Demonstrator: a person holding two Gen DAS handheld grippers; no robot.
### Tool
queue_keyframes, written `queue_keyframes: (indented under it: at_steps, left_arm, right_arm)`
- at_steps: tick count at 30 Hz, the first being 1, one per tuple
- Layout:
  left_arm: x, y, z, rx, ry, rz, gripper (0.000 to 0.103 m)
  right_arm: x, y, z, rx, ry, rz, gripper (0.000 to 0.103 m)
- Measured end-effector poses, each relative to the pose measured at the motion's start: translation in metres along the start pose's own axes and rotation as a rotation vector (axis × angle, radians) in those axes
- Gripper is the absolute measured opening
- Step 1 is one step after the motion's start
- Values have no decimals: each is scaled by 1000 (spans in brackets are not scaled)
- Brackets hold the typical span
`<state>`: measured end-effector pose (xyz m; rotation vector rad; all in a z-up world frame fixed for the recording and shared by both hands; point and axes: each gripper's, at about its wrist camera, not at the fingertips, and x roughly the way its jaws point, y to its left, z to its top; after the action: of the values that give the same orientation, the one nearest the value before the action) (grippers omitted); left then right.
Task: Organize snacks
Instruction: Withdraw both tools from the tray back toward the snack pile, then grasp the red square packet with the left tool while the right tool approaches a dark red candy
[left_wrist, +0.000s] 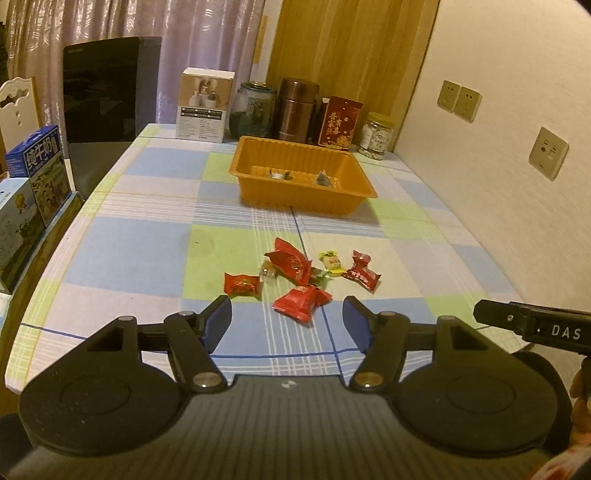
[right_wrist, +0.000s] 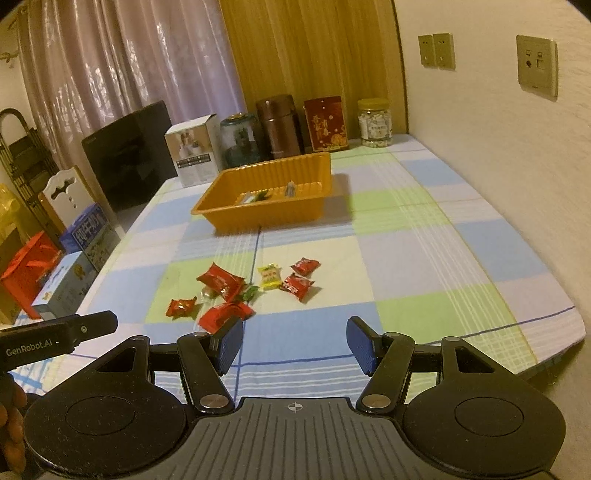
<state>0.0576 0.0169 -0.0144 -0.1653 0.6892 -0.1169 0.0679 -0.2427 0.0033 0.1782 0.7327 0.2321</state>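
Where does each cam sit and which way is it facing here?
Left wrist: on the left gripper, looking forward and down across the checked table; its open fingers show, the right gripper at right edge.
Right wrist: on the right gripper, same heading; open fingers, the left gripper and a hand at left edge.
Shared: candy pile, orange tray.

A bench covered in a blue, green and white checked cloth (left_wrist: 147, 206) stands against a cream wall (left_wrist: 517, 74) carrying beige socket plates (left_wrist: 459, 100). Behind its far end hang a pale lilac sheer curtain (left_wrist: 110, 22) and a yellow-brown wooden panel (left_wrist: 351, 44). A black boxy appliance (left_wrist: 110, 88) sits at the far left corner, and a white carved chair back (right_wrist: 68, 195) shows beside the bench. The light is dim and warm.
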Motion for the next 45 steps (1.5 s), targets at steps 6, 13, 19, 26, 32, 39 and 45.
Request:
queue_keyframes:
  at_steps: [6, 13, 19, 26, 32, 39, 45]
  left_arm:
    - [11, -2, -3, 22, 25, -3, 63]
    - [39, -3, -7, 64, 71, -13, 63]
    - [76, -6, -9, 116, 113, -52, 63]
    - [119, -7, 0, 187, 142, -74, 63]
    - [155, -7, 7, 244, 182, -95, 57]
    - [184, -12, 8, 302, 233, -120, 48]
    - [197, -16, 7, 309, 264, -134, 32]
  right_arm:
    - [6, -6, -3, 9, 5, -6, 62]
    - [21, -13, -7, -9, 13, -12, 62]
    - [46, -21, -7, -1, 42, 1, 62]
    - [78, -31, 2, 7, 69, -9, 62]
    - [103, -38, 8, 13, 91, -4, 62]
    - [125, -44, 11, 34, 116, -4, 62]
    - [143, -46, 16, 31, 137, 2, 62]
